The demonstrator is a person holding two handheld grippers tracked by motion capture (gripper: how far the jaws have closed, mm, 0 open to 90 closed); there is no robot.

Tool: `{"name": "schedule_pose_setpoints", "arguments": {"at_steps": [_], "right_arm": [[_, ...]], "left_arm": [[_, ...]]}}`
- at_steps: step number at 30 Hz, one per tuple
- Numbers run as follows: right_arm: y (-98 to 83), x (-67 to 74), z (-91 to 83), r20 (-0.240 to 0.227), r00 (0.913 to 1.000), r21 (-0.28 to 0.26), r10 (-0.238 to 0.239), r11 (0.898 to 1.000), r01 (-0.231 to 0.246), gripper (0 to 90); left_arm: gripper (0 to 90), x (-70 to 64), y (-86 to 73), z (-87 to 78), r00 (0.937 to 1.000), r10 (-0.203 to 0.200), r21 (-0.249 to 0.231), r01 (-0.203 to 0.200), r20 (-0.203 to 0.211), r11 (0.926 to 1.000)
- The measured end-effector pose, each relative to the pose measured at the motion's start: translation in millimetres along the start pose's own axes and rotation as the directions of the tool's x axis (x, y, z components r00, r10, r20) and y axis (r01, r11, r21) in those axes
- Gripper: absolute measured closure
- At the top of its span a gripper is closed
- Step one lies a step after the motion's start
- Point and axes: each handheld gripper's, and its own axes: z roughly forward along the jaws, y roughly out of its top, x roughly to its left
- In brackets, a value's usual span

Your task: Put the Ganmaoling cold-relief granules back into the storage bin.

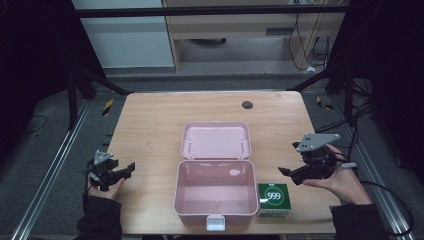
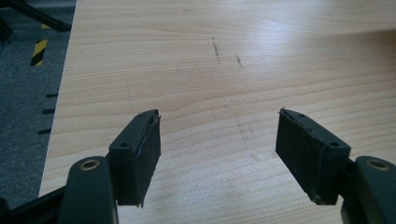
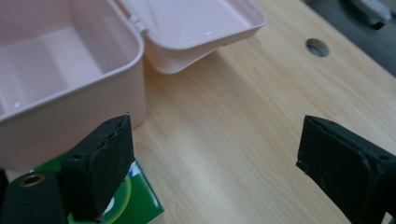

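Green box (image 1: 273,197) sits beside open pink case (image 1: 216,192), right gripper (image 1: 287,173) near.

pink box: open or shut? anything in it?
Open and empty. The pink box has its lid folded back flat on the table; its bare floor shows in the high view.

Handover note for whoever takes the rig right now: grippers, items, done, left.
Left gripper: open, empty, over bare table left of the pink box.
Right gripper: open, empty, just right of the green carton.
Pink box: lid swung back flat, inside empty.
Green carton: on the table against the box's right side, untouched.
Done: box is open.
Left, most likely: right gripper takes the carton, puts it in the box, then the lid gets closed.
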Motion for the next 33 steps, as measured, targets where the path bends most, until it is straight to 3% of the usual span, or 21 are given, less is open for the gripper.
{"name": "schedule_pose_setpoints", "arguments": {"at_steps": [3,8,15,28,29,33], "right_arm": [[-1.2,6.3,3.4,-0.041,0.9977,0.049,-0.055,0.997,0.057,10.4],[-2.1,11.9,5.9,-0.074,0.9936,0.081,-0.085,0.993,0.091,10.4],[-3.2,22.6,12.8,-0.139,0.9804,0.140,-0.140,0.977,0.159,10.3],[-6.6,36.4,27.9,-0.229,0.9571,0.217,-0.178,0.949,0.228,8.5],[-7.6,38.3,30.3,-0.247,0.9504,0.221,-0.189,0.944,0.245,8.3],[-10.5,42.6,34.9,-0.270,0.9427,0.230,-0.196,0.938,0.261,7.7]], "left_arm": [[29.8,-0.4,-0.4,0.5,0.9999,0.010,0.006,-0.011,0.002,0.9999],[29.4,-1.3,-0.9,1.2,1.0000,0.009,0.007,-0.009,0.005,0.9999],[29.2,-1.3,-1.0,1.3,0.9998,0.021,0.015,-0.021,0.005,0.9997],[29.0,-1.9,-0.9,1.3,0.9996,0.028,0.020,-0.028,0.007,0.9994],[29.0,-2.0,-1.0,1.4,0.9996,0.027,0.020,-0.027,0.006,0.9994],[29.0,-2.5,-1.2,1.7,0.9996,0.028,0.020,-0.029,0.007,0.9994]]}}
